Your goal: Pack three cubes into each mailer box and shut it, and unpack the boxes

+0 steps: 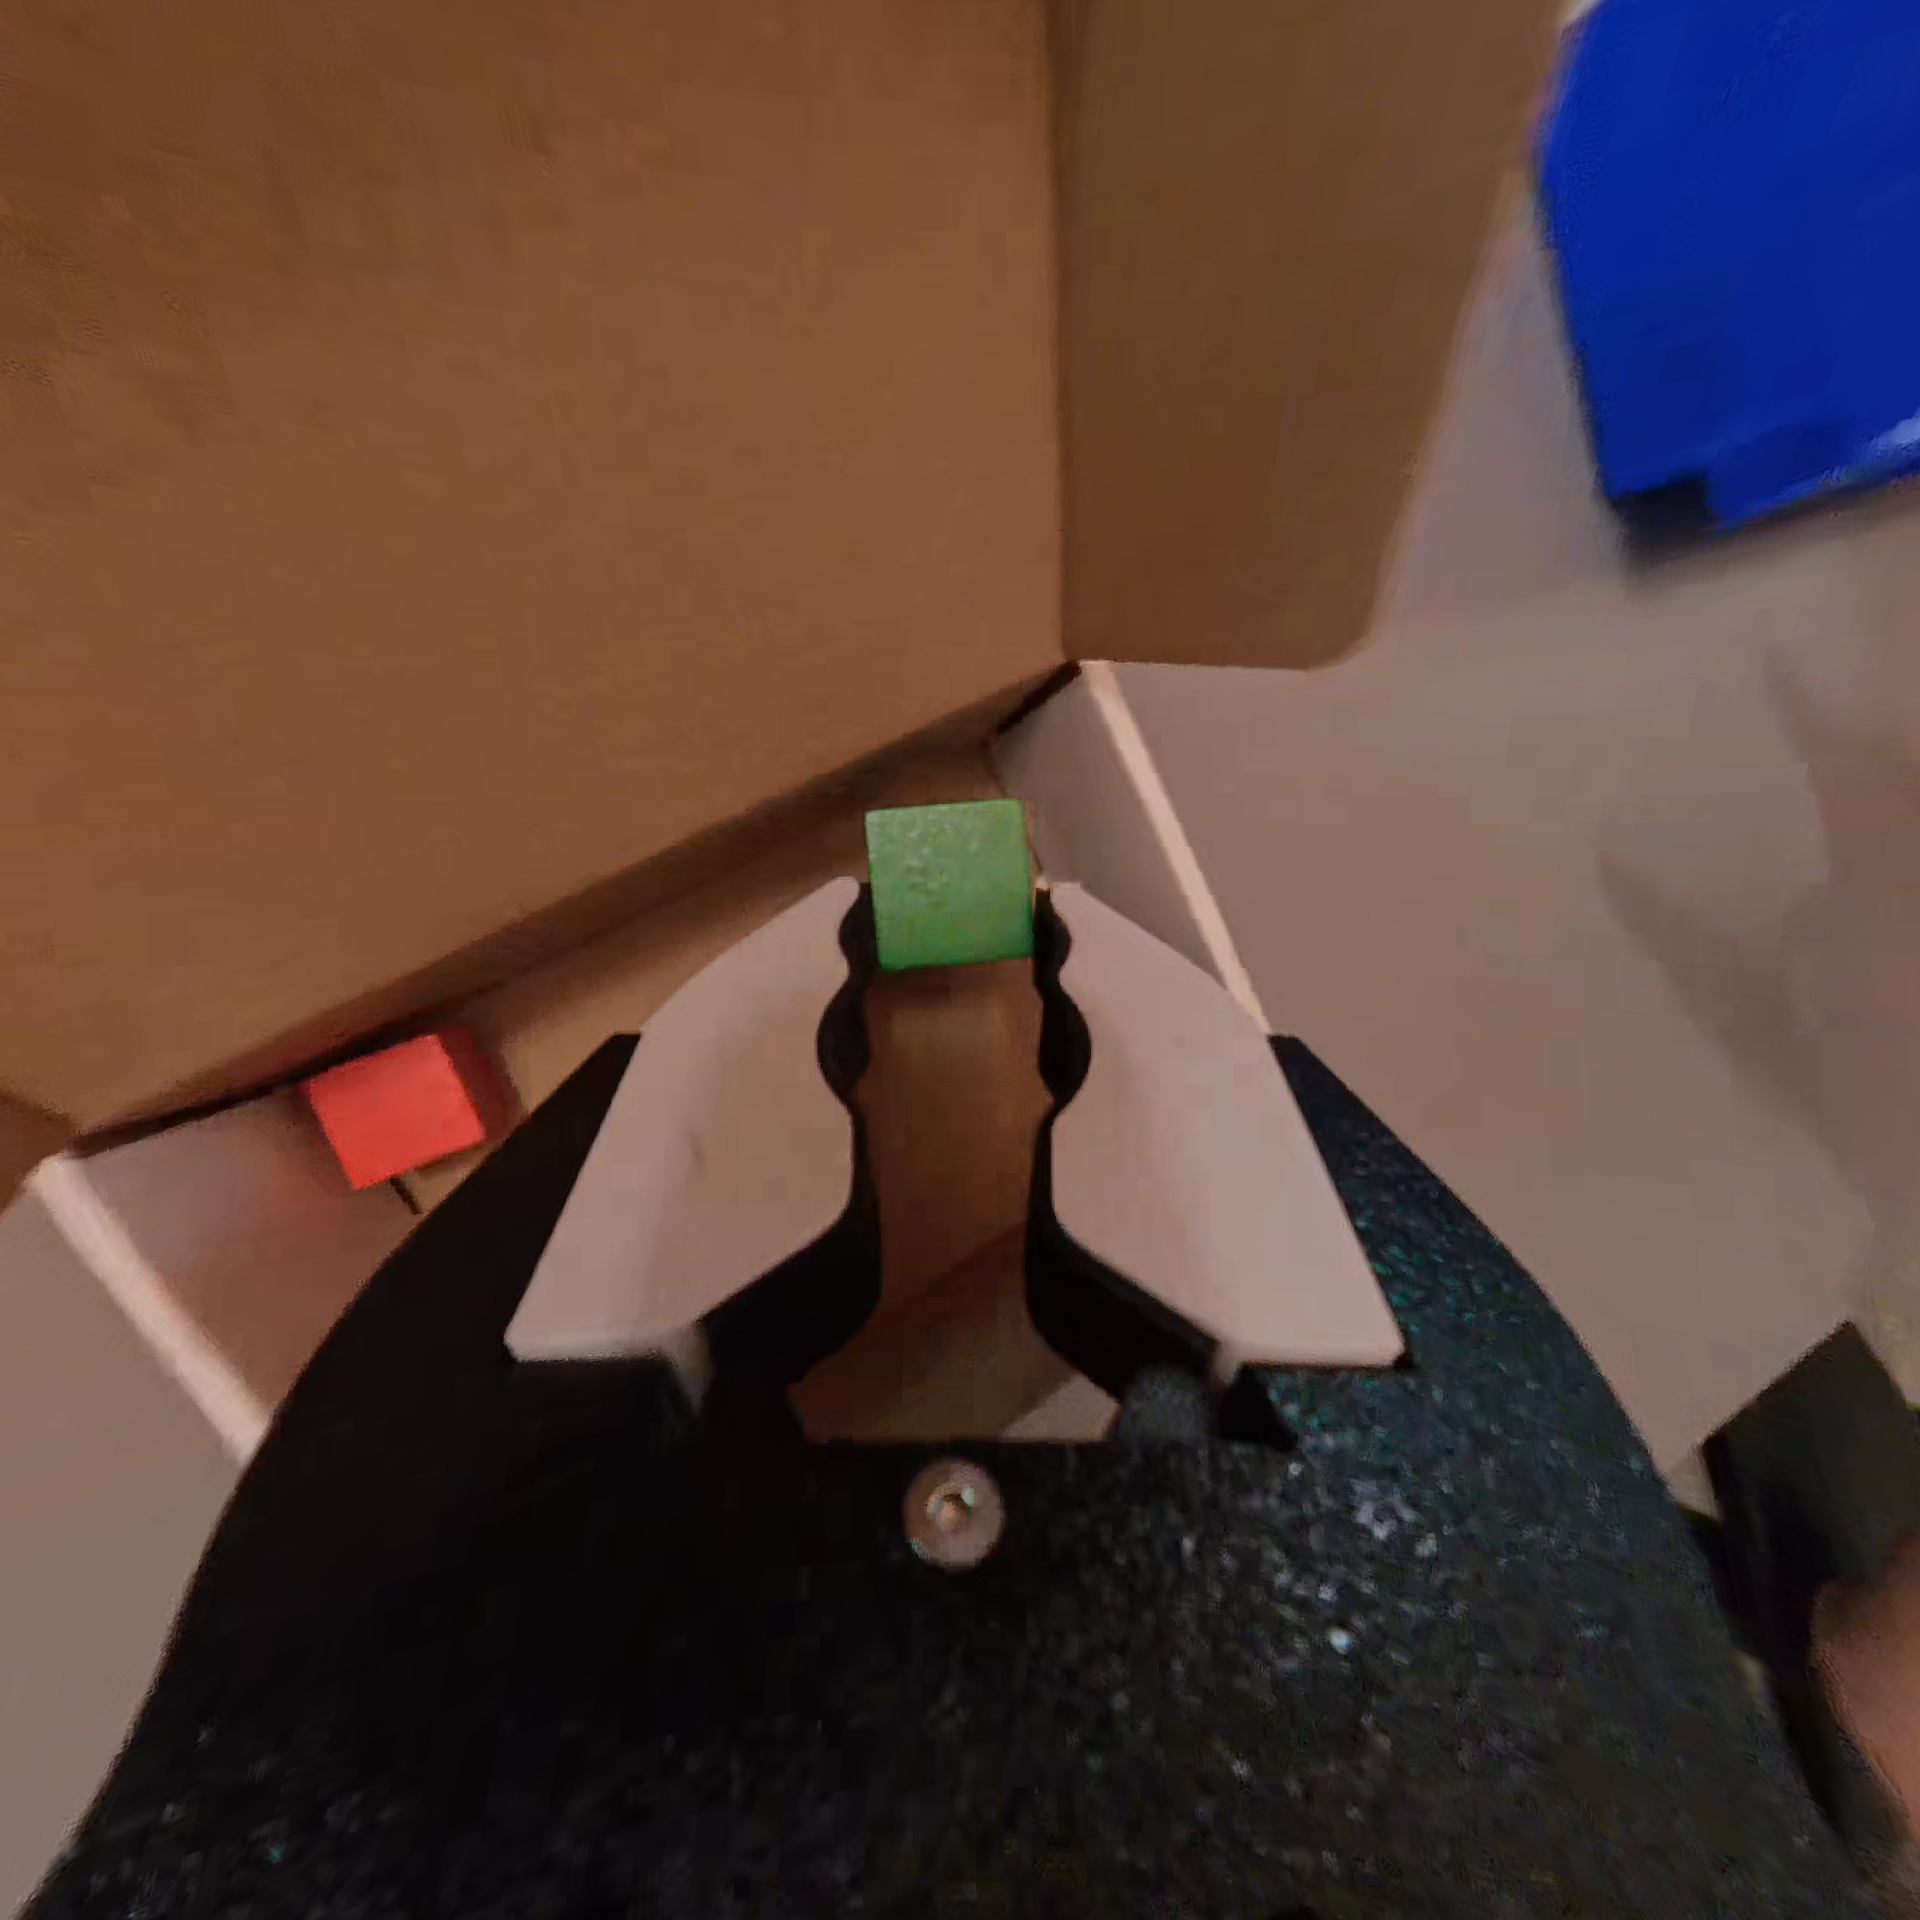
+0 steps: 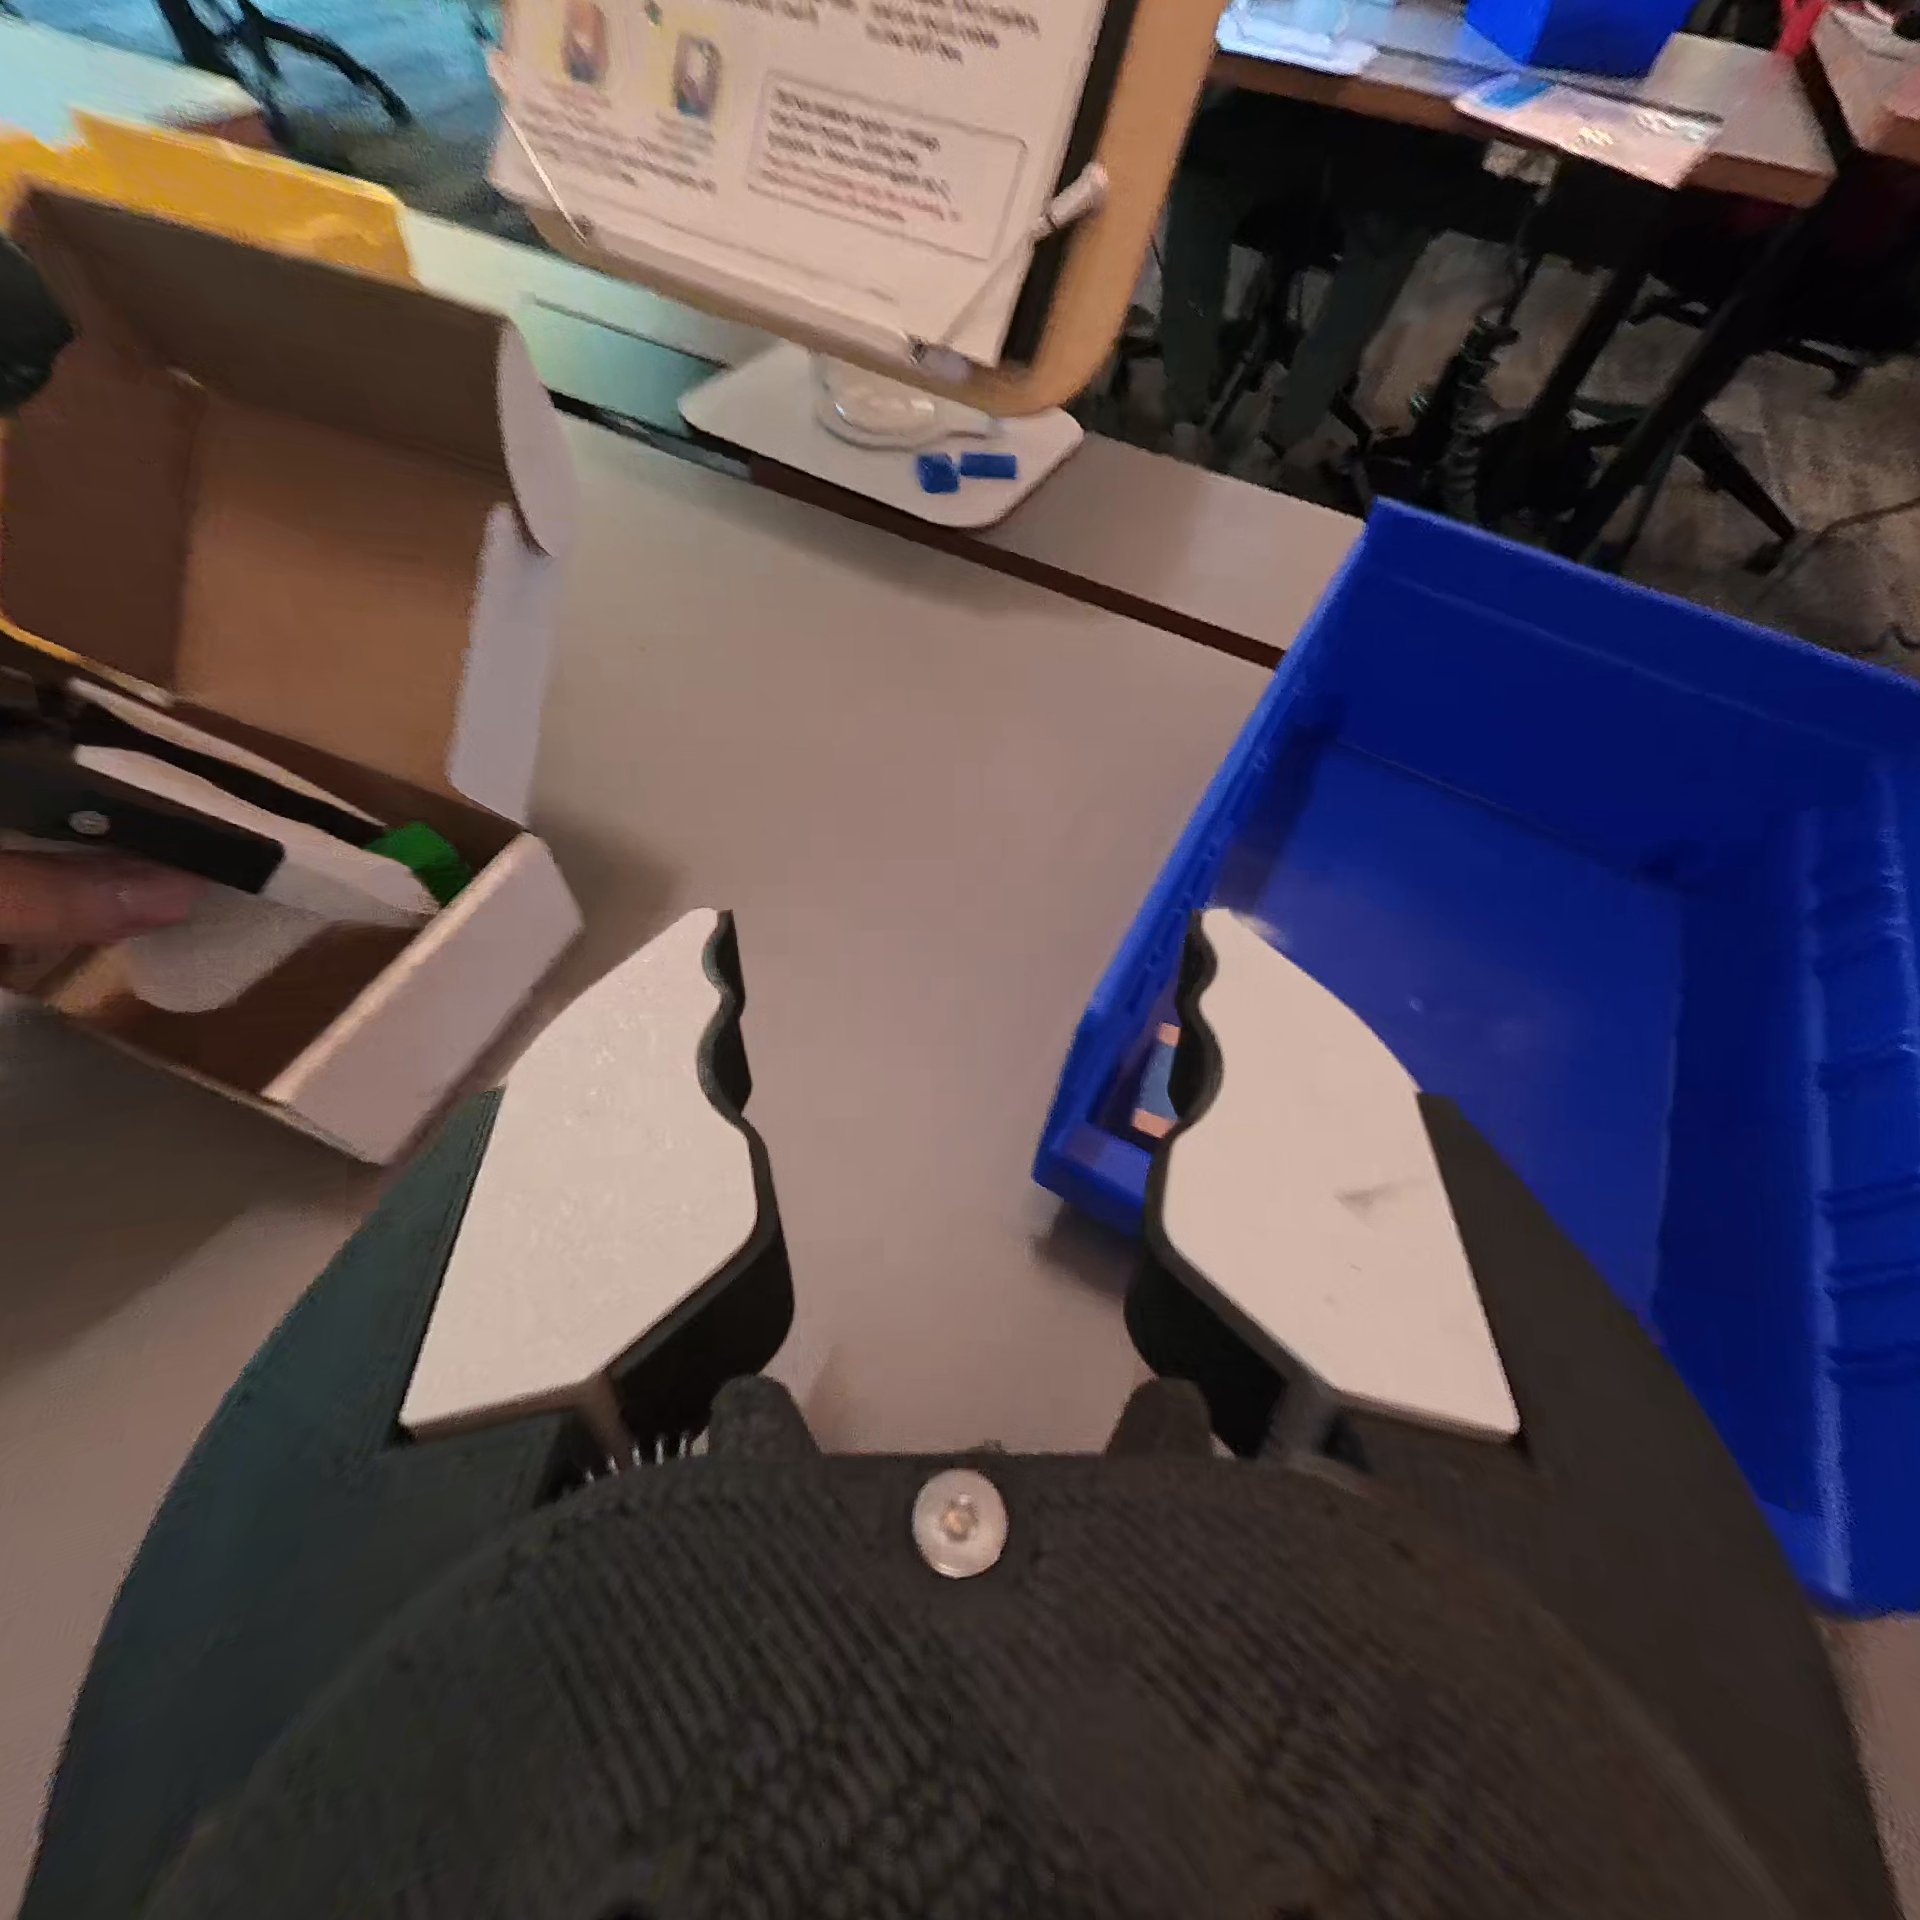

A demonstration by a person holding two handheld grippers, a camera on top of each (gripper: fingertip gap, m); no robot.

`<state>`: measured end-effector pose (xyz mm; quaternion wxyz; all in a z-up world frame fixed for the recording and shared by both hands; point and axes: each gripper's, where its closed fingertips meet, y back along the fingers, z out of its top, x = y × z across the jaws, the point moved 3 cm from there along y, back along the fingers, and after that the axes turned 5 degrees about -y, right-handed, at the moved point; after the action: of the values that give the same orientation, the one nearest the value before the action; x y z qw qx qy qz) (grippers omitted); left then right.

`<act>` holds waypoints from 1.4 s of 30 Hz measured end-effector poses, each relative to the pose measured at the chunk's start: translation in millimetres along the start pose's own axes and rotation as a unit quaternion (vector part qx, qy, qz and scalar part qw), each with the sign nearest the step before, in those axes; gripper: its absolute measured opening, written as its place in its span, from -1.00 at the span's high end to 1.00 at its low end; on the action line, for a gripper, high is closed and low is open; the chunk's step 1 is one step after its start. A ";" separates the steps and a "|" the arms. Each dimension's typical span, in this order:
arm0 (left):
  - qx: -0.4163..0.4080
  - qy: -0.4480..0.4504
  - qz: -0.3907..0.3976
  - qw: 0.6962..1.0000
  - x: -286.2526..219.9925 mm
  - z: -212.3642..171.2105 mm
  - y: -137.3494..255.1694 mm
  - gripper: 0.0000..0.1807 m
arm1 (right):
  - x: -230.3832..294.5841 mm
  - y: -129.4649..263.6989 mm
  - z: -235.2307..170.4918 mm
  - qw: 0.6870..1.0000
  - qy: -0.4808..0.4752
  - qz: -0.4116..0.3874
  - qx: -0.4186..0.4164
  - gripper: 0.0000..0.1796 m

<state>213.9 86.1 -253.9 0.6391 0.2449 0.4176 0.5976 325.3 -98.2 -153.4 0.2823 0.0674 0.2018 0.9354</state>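
- Left gripper pinched green cube at mailer box's far right corner, likely placing or lifting it.
- Red cube sat against the back wall.
- Right gripper spread, empty, over table beside blue bin, probably waiting.

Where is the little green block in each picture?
Left wrist view: the green block is in the middle, pinched at the tips of the left tongs, inside the cardboard box.
Right wrist view: the block is at the left edge, in the box.
Shared landmark: the blue bin, to the right in both.
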 end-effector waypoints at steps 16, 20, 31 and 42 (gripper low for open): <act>-0.487 -0.460 -0.180 0.720 -73.8 -9.8 177.2 0.69 | 184.6 33.0 40.5 0.725 -0.274 0.631 0.013 0.40; -0.473 -0.484 -0.176 0.715 -77.5 -17.5 171.6 0.69 | 215.8 35.1 33.3 0.688 -0.266 0.673 0.052 0.36; -0.444 -0.430 -0.030 0.786 -46.5 -14.7 149.1 0.49 | 176.9 2.5 39.5 0.784 -0.261 0.563 -0.010 0.65; -0.329 -0.376 0.042 0.865 5.4 -46.3 137.1 0.63 | -115.8 7.3 -34.4 0.973 -0.166 -0.156 -0.031 0.65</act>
<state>98.6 105.4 -168.5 0.7654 0.2438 -0.0857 0.5894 409.7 -179.8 -183.0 0.4564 0.1808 0.1312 0.8613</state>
